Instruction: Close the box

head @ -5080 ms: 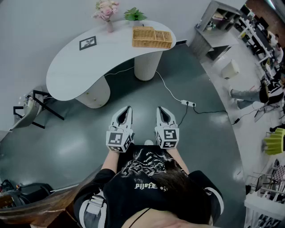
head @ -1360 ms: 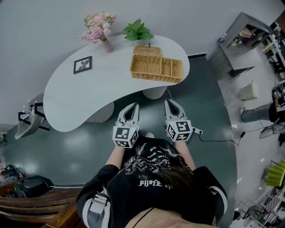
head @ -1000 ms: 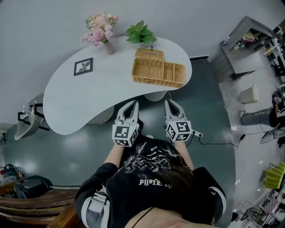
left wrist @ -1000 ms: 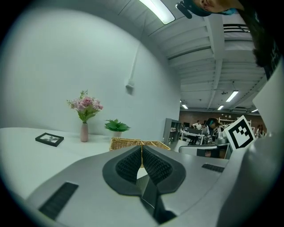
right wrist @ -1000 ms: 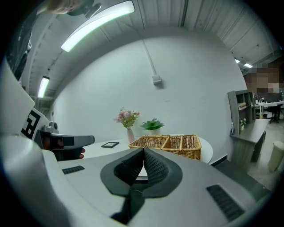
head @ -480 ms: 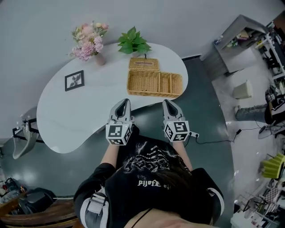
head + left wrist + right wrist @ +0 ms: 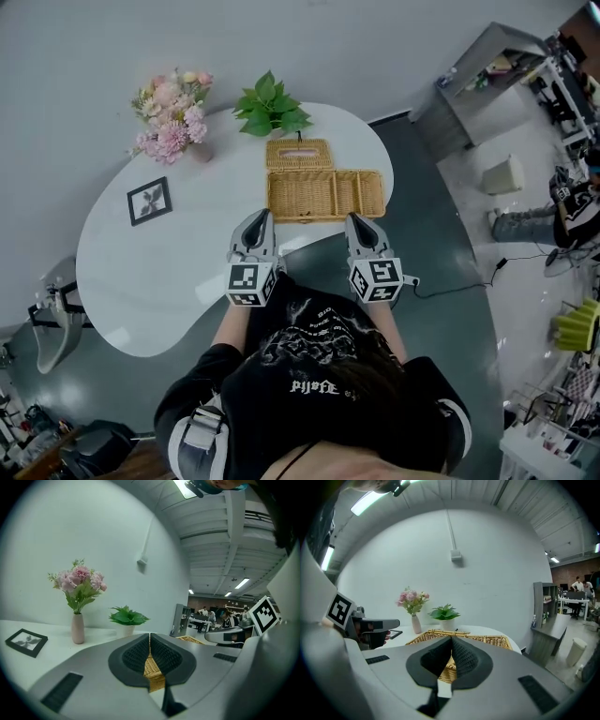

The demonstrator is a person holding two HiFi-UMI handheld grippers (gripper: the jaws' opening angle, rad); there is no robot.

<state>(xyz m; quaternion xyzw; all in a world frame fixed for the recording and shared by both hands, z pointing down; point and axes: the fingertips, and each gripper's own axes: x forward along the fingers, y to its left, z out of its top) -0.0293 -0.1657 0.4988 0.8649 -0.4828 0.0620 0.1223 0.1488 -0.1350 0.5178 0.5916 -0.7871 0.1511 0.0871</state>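
The box [image 7: 325, 195] was a long rectangular tray of woven golden wicker, divided inside, and it sat at the near edge of the table [image 7: 122, 281] toward its right end. Its flat wicker lid [image 7: 299, 155] was open, lying back behind the box's left part toward the far edge. The table was smooth, white and bean-shaped. Along its far edge stood pink flowers [image 7: 171, 120] in a slim pale vase and a leafy green plant [image 7: 270, 105]. A dark-framed picture [image 7: 150, 200] lay flat toward the left end.

Both claws were grey, with ribbed black pads and a marker cube at the back. They were held side by side, pointing at the box and tipped slightly down. The left gripper [image 7: 260, 216] was just short of the box's front left corner and the right gripper [image 7: 357, 219] just short of its front right. Each had its jaws pressed together on nothing.
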